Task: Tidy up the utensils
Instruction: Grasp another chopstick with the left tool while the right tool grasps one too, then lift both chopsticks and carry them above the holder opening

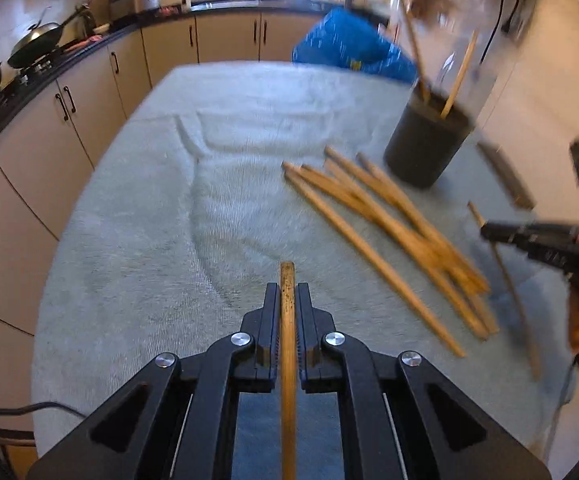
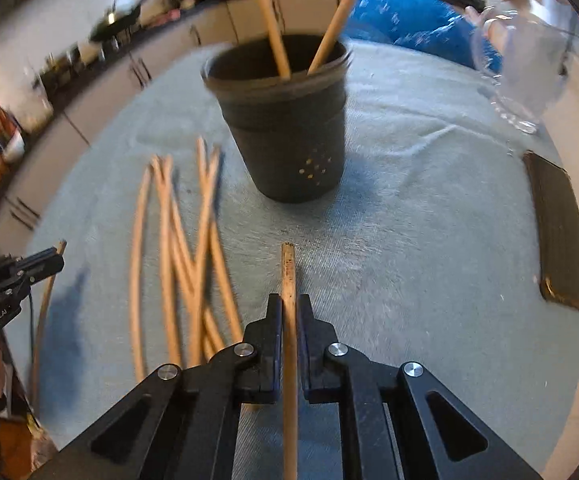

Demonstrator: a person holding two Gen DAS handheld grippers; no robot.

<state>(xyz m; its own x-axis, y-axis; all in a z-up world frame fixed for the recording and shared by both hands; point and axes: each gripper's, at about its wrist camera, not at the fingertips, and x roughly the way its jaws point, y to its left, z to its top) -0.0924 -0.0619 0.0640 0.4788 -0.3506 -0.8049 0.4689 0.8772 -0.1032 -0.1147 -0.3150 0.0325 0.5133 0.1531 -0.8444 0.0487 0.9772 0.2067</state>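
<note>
My left gripper is shut on a wooden chopstick and holds it above the grey cloth. My right gripper is shut on another wooden chopstick, in front of a black utensil cup that holds two chopsticks. Several loose chopsticks lie on the cloth left of the cup; they also show in the left wrist view, beside the cup. The right gripper shows at the right edge of the left wrist view, the left gripper at the left edge of the right wrist view.
A grey cloth covers the table. A blue bag lies at the far edge. A clear glass jug stands at the right, with a dark flat case in front of it. Kitchen cabinets and a stove with a wok line the left.
</note>
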